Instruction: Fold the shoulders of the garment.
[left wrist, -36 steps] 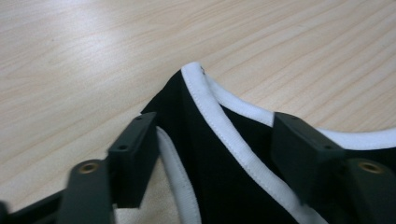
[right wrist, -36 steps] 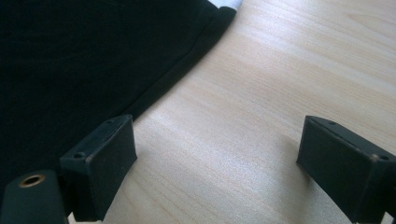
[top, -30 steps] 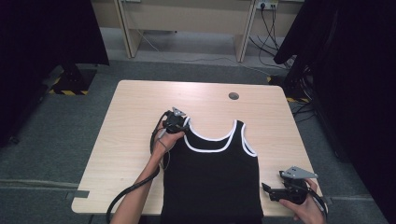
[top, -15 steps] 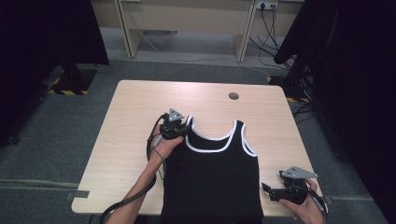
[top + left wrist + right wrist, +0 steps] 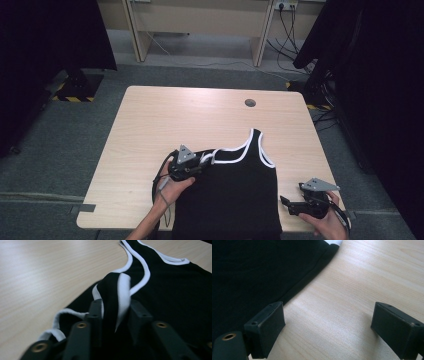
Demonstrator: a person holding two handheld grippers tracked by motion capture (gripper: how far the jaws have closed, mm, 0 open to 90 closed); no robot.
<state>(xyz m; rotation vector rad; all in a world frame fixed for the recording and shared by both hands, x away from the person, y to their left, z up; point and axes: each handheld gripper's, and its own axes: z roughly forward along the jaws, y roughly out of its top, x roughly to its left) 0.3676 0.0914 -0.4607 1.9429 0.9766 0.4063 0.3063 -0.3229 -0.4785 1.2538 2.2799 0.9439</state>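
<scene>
A black tank top (image 5: 230, 195) with white trim lies flat on the wooden table (image 5: 165, 115), its hem at the near edge. Its left shoulder strap (image 5: 117, 297) is folded back toward me over the chest and stands bunched between the jaws of my left gripper (image 5: 202, 161). Those jaws have just been opening, and they stand a little apart from the strap, open. The other strap (image 5: 262, 145) still lies flat, pointing away. My right gripper (image 5: 286, 202) is open over bare wood just right of the tank top's side seam (image 5: 312, 270), nothing between its jaws.
A round cable hole (image 5: 250, 103) sits near the table's far edge. The far half of the table is bare wood. Dark curtains hang left and right, and a desk frame with cables stands behind on the grey floor.
My left gripper has come back toward me from the far left shoulder, dragging the strap and folding it over the tank top. My right gripper has stayed where it was.
</scene>
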